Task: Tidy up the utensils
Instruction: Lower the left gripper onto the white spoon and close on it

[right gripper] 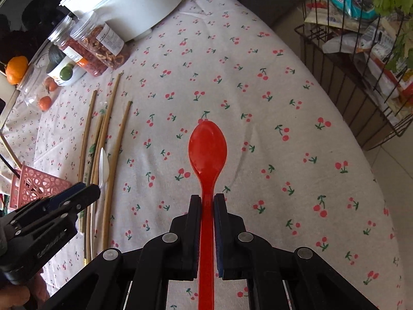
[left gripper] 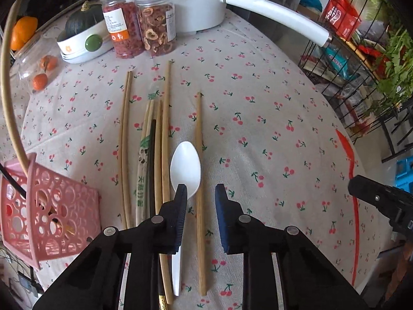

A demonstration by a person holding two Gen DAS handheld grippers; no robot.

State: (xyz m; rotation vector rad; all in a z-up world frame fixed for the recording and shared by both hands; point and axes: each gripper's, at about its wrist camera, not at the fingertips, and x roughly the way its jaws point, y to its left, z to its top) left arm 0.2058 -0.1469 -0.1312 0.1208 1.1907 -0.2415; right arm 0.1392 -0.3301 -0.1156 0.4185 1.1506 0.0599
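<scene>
The right gripper (right gripper: 207, 199) is clamped on the red spoon (right gripper: 207, 149) at its handle, bowl pointing forward. The left gripper (left gripper: 200, 191) stands open above a lone chopstick (left gripper: 200, 180); the white spoon (left gripper: 185, 166) seemingly lies just beside its left finger, right of the pink basket (left gripper: 46, 206).
</scene>
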